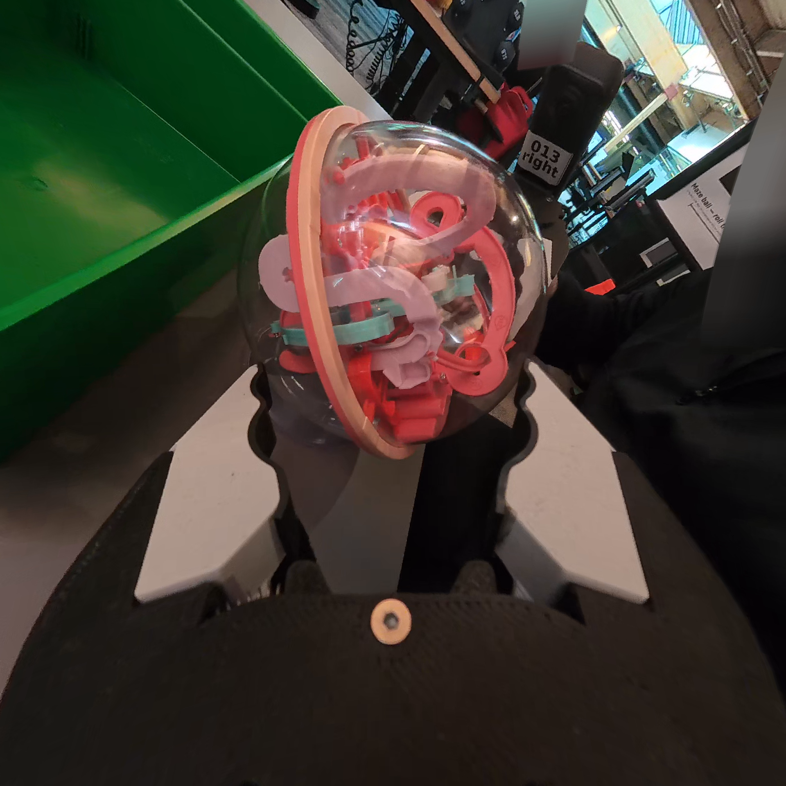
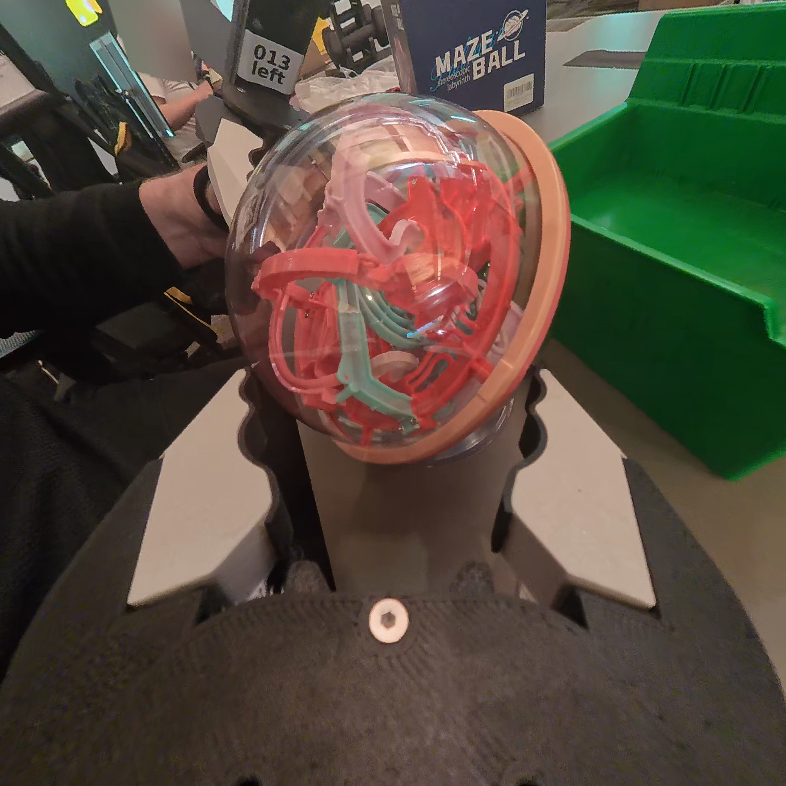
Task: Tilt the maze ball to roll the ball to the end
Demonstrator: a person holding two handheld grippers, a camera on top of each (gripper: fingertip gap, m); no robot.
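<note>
The maze ball (image 1: 404, 276) is a clear sphere with red, lilac and teal tracks inside and a peach ring (image 1: 314, 276) around its middle. It is held in the air, with the ring tilted steeply. My left gripper (image 1: 393, 378) is shut on its lower part, one fingertip on each side. My right gripper (image 2: 391, 383) is shut on the same maze ball (image 2: 395, 276) from the opposite side. Each gripper's black body shows behind the ball in the other's view: the right one (image 1: 553, 127) and the left one (image 2: 263, 64). I cannot make out the small rolling ball inside.
A green plastic bin (image 1: 106, 191) stands on the grey table close beside the ball; it also shows in the right wrist view (image 2: 680, 276). A dark blue box (image 2: 472, 51) stands behind. A person's hand (image 2: 178, 221) in a black sleeve holds the left gripper.
</note>
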